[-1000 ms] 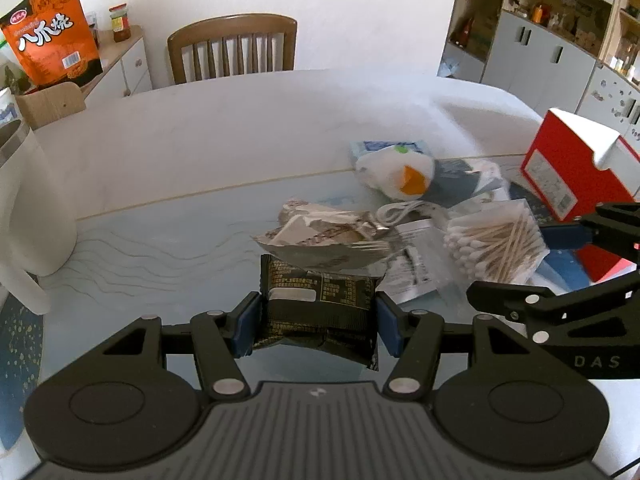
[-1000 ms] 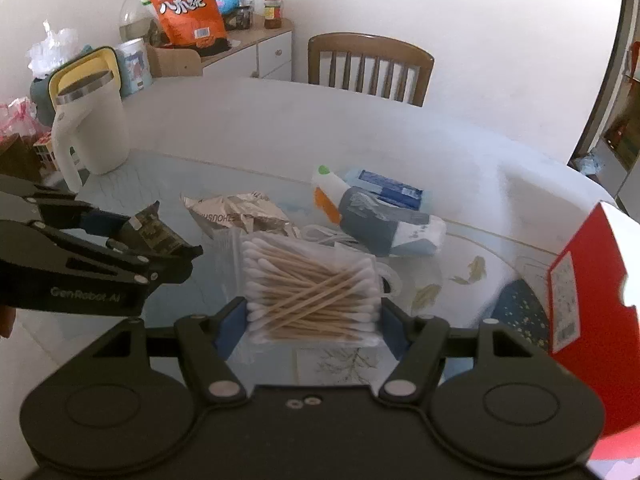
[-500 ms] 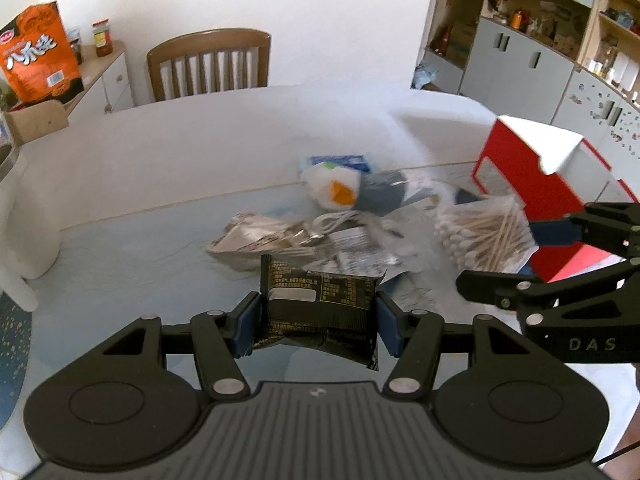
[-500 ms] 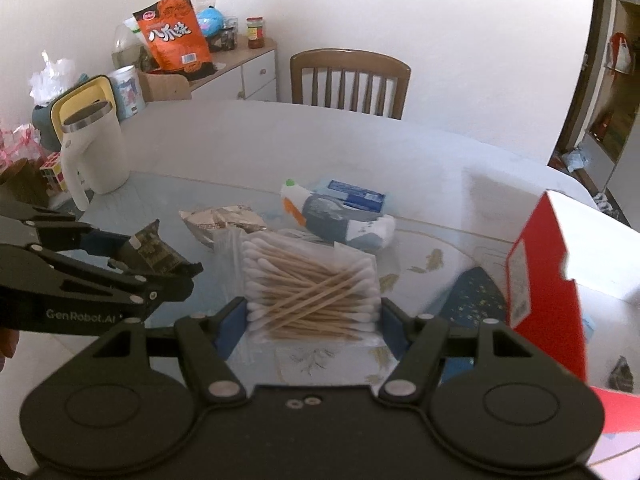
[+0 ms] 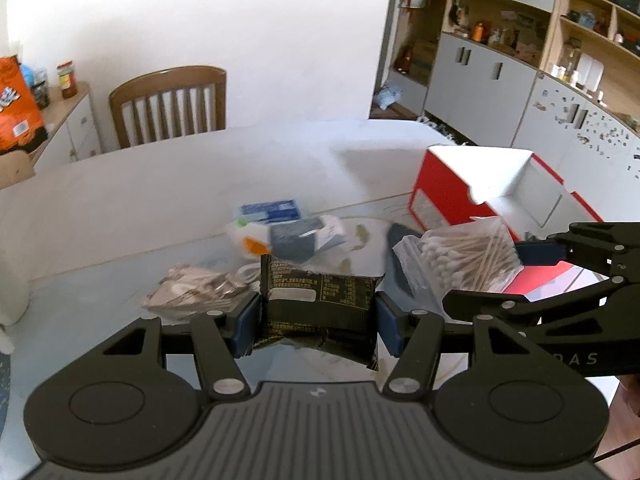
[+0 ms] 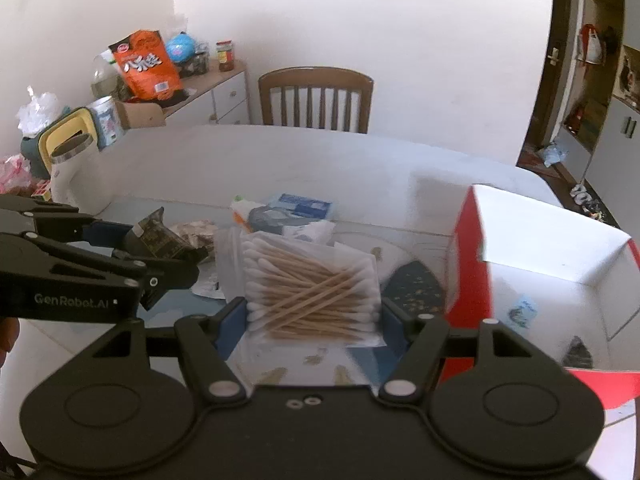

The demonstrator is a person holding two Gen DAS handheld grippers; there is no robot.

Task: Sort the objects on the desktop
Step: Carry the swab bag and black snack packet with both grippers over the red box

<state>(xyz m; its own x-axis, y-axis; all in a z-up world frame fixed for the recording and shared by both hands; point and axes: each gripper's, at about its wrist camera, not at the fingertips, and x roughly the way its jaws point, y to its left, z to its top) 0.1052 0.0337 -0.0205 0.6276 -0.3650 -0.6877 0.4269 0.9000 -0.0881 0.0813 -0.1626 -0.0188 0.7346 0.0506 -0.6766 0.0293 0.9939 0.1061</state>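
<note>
My left gripper [image 5: 318, 322] is shut on a dark snack packet [image 5: 320, 304] and holds it above the table; the same packet [image 6: 160, 236] shows at the left of the right wrist view. My right gripper [image 6: 312, 320] is shut on a clear bag of cotton swabs [image 6: 312, 288], also lifted, and seen at the right of the left wrist view as the swab bag [image 5: 468, 256]. An open red and white box [image 5: 480, 196] stands to the right, its white inside [image 6: 560, 280] holding a few small items.
On the glass-topped table [image 5: 120, 280] lie a crumpled silver wrapper [image 5: 192, 292], a blue tissue pack [image 5: 272, 212] and a grey-white pouch [image 5: 296, 236]. A white mug [image 6: 76, 172] stands at the left. A wooden chair [image 6: 316, 100] is behind; cabinets line the right.
Both grippers have risen and swung to the right with their loads. The red box has come nearer and fuller into both views; the table items have slid left.
</note>
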